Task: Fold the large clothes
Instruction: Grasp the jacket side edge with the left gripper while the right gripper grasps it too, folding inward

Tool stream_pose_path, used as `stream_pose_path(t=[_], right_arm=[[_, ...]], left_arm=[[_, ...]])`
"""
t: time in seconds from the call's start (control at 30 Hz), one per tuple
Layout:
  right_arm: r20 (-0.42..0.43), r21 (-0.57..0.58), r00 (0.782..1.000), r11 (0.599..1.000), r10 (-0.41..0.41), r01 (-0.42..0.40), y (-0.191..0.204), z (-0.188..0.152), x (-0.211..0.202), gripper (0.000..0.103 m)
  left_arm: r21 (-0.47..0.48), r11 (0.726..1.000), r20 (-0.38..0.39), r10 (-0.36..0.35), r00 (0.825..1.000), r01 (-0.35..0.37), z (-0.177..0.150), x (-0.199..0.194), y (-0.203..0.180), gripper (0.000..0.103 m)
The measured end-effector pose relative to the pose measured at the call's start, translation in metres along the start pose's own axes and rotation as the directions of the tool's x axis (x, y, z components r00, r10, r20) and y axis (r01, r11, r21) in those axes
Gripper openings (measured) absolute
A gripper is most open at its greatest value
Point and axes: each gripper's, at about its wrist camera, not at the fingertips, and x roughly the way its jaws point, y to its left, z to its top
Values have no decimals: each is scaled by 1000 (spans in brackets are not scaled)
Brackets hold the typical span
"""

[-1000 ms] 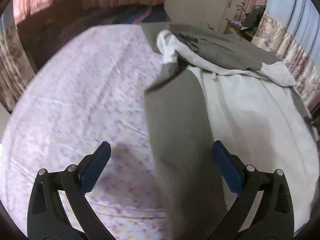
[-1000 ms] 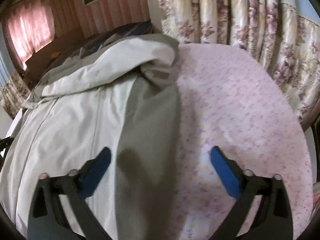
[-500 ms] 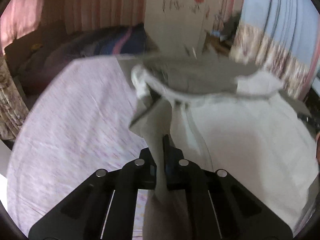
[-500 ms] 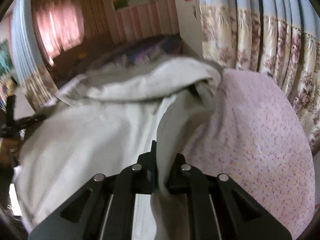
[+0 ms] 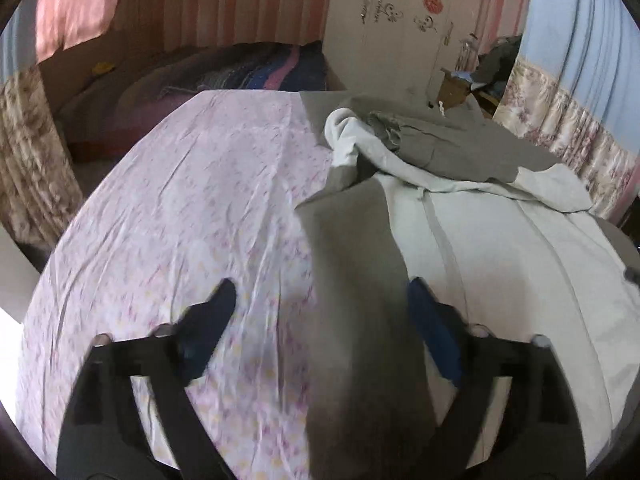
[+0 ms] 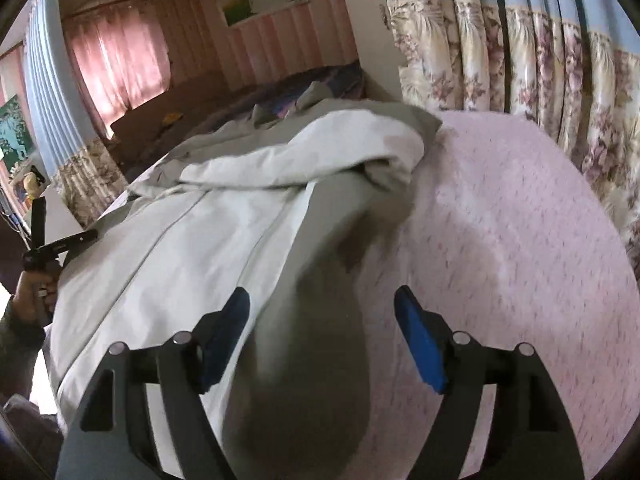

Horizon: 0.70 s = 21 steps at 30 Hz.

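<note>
A large grey and off-white hooded jacket [image 5: 480,248] lies spread on the bed, hood crumpled at the far end. Its grey left sleeve [image 5: 356,280] runs lengthwise between the fingers of my left gripper [image 5: 320,300], which is open and holds nothing. In the right wrist view the jacket [image 6: 192,240] fills the left half, and its other grey sleeve [image 6: 316,320] lies between the fingers of my right gripper [image 6: 322,308], also open and empty. The left gripper [image 6: 60,244] shows at the far left edge of that view, in a hand.
The jacket rests on a pink floral bedsheet [image 5: 192,208], also seen in the right wrist view [image 6: 520,260]. Dark bedding [image 5: 248,76] is piled at the head. Floral curtains [image 6: 520,72] hang close along the right side. A wardrobe [image 5: 392,32] stands beyond the bed.
Half a second ago both grippers were shut on the jacket's sleeves and lifting them. Now both have opened and the sleeves lie flat on the bed.
</note>
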Motion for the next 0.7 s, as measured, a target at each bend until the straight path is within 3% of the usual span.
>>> stream_pose_path(t=[0.1,0.2,0.47,0.5,0.53,0.57,0.6,0.63,0.7], right_arm=[[-14,10,999,999,47,-47,4,-14,-8,77],[-27,-7,997,997,77,-77,14,-24,-12,78],[-66,-68,987,986,147,-152,33,-42,-12,84],[-69,-77,986,985,149,-154,35,-44,-13,84],[-74,-94,987,984,143,-150,39,-44,-14,82],[-71,-108,988,984,135,-143,43,-43,-14,74],[-66,-118,990,985,122,-129,47,-40,-16,49],[-57,-119,993,987,101,-107,47,-38,-17,36],[-14,-76,994,991,112,-112,42,-27,-25,17]], left_arm=[[-20,999,-32,-47,998,47,-15,-8,-1,99],[1,996,-63,-94,994,94,-29,-10,-13,100],[101,988,-87,-107,990,115,-47,-7,-51,99],[115,987,-91,-100,991,110,-46,-5,-56,93],[130,984,-94,-107,990,118,-46,-4,-59,75],[140,981,-98,-120,988,133,-46,-3,-62,64],[148,980,-96,-119,988,132,-46,-3,-64,50],[156,981,-87,-103,991,115,-45,-4,-65,30],[156,984,-69,-71,995,81,-38,-6,-63,10]])
